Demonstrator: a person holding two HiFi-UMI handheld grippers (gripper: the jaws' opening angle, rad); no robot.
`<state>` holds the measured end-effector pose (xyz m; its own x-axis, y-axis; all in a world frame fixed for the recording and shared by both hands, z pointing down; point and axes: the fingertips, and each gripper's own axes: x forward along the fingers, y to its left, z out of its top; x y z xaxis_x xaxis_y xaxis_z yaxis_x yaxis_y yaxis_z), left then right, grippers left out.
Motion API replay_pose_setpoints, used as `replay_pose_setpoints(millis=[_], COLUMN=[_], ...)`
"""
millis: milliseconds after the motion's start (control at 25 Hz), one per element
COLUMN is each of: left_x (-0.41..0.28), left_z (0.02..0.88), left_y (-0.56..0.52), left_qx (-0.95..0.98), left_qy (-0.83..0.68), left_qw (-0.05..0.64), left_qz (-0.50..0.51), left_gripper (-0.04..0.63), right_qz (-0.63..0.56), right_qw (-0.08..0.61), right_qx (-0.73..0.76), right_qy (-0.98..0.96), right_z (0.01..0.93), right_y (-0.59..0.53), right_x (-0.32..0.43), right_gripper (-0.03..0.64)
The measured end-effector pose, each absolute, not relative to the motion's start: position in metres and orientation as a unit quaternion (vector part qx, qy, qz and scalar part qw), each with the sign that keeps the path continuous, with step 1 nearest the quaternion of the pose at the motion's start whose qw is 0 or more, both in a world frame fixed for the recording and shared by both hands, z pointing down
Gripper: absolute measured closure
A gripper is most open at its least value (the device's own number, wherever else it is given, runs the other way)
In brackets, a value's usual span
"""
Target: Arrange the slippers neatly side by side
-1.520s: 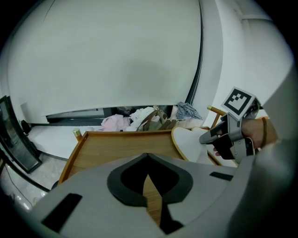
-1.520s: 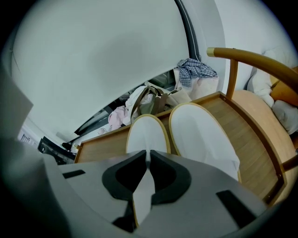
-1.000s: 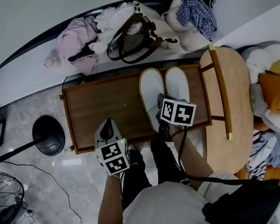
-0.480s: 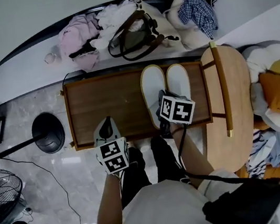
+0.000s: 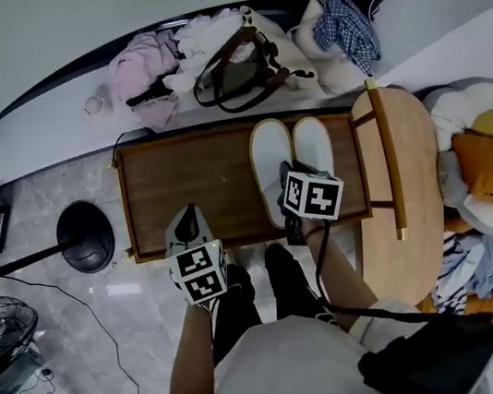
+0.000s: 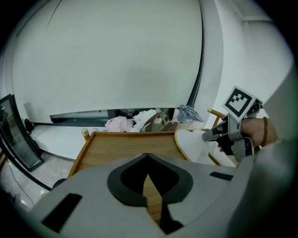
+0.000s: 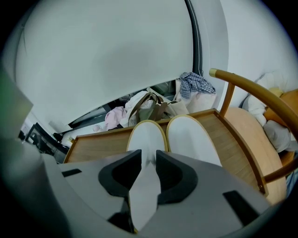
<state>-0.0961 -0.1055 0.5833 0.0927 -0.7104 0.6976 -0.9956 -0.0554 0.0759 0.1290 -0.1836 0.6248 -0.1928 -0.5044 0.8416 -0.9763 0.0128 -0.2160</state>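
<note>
Slippers paired on the wooden tray; my right gripper is loosened, my left is closed on nothing.

Head view: the inner slipper [image 5: 272, 164] and outer slipper [image 5: 312, 145] lie touching side by side, toes away from me, at the end of the wooden tray [image 5: 188, 182] next to the chair [image 5: 396, 166]. My right gripper [image 5: 284, 176] sits over the inner slipper's heel. My left gripper [image 5: 186, 218] is at the tray's near rim, well apart from both. Left gripper view: the jaw tips meet, with only bare wood behind them. Right gripper view: the jaws have just been opening and stand narrowly apart, with the inner slipper's white heel in the gap and the pads not pressing it.
</note>
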Motion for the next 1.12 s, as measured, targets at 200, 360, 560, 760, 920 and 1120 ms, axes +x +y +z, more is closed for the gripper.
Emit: replay_pose_setpoints(millis=[200,360,560,760,920,1120], left_x=[-0.100,-0.098,-0.088,-0.072,-0.054,-0.040], left_z=[0.572,0.553,0.517,0.477,0.449,0.426], left_y=[-0.110,-0.123,-0.147,-0.168,-0.174,-0.181], left_qx=[0.680,0.685,0.702,0.724,0.745,0.755], left_qy=[-0.634,-0.642,-0.642,-0.637,-0.625,-0.618], left_qw=[0.289,0.277,0.248,0.210,0.184,0.184], left_qz=[0.231,0.207,0.185,0.162,0.146,0.120], left_gripper=[0.591,0.591,0.591,0.591,0.591,0.591], right_qz=[0.396,0.370,0.314,0.275,0.252,0.227], right_qw=[0.287,0.288,0.301,0.287,0.267,0.251], right_qx=[0.571,0.574,0.573,0.581,0.594,0.611], right_qy=[-0.660,-0.671,-0.695,-0.711,-0.716,-0.716], right_z=[0.609,0.589,0.559,0.522,0.492,0.462], right_y=[-0.186,-0.187,-0.191,-0.190,-0.186,-0.187], right_x=[0.133,0.137,0.144,0.155,0.169,0.189], right_gripper=[0.508,0.508,0.508,0.509,0.509,0.549])
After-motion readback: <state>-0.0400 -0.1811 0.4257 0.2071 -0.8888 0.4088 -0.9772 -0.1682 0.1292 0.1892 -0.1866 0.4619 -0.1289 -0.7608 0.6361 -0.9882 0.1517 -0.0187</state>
